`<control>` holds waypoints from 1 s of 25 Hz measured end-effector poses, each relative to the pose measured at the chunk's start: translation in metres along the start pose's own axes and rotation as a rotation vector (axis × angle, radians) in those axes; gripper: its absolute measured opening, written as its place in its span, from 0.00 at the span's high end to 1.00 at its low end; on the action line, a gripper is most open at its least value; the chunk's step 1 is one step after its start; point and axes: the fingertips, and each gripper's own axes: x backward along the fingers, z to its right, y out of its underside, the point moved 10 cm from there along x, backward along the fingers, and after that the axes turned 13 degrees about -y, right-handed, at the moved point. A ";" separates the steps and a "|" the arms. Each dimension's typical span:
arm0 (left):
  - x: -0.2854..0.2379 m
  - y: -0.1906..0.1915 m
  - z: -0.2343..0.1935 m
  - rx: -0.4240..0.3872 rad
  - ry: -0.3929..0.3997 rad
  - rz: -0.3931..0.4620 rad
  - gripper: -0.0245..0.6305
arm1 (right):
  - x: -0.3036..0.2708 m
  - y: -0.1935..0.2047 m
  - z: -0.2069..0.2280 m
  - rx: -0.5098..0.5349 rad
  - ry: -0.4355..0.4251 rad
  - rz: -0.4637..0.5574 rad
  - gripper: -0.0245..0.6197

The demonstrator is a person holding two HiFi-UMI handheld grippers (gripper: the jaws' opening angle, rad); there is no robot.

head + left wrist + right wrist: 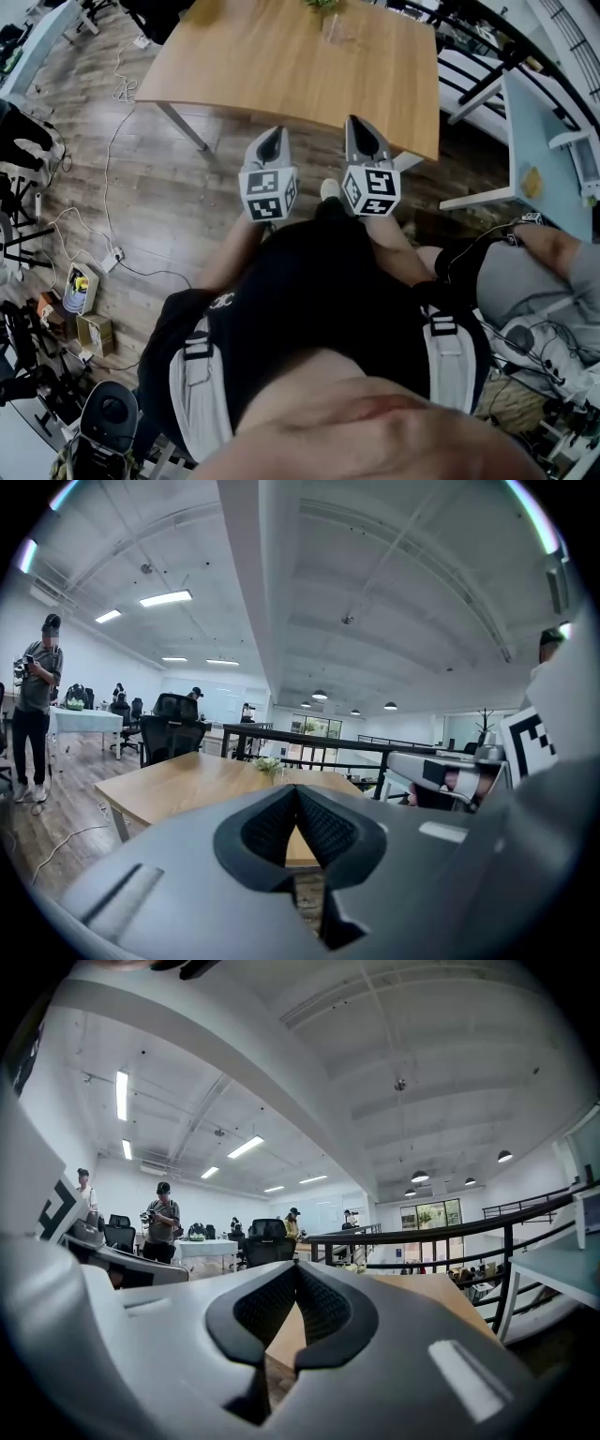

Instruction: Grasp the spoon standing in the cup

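Wooden worktop fills the far part of the head view. The left hand-held gripper is at the worktop's near edge. In the left gripper view its jaws meet at the tips, with nothing between them. A small plant at the far edge is cut off by the frame. Just beside it stands the clear cup, faint against the wood. The spoon in it cannot be made out in any view. The right hand-held gripper is level with the left, its jaws likewise closed tip to tip and empty. Both are well apart from the cup.
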 end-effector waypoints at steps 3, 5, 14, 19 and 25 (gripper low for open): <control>-0.009 0.001 0.000 -0.008 -0.002 -0.016 0.94 | -0.006 0.004 0.006 -0.014 0.002 -0.003 0.96; -0.016 0.001 0.002 -0.012 0.003 -0.023 0.94 | -0.009 0.007 0.011 -0.020 0.004 -0.004 0.96; -0.065 -0.001 0.013 -0.026 0.022 -0.043 0.94 | -0.034 0.013 0.053 -0.036 0.047 -0.003 0.96; -0.094 -0.013 0.017 -0.018 0.017 -0.058 0.94 | -0.060 0.006 0.074 -0.038 0.032 -0.013 0.96; -0.136 -0.019 0.020 -0.016 0.007 -0.079 0.94 | -0.091 0.004 0.104 -0.040 0.016 -0.027 0.96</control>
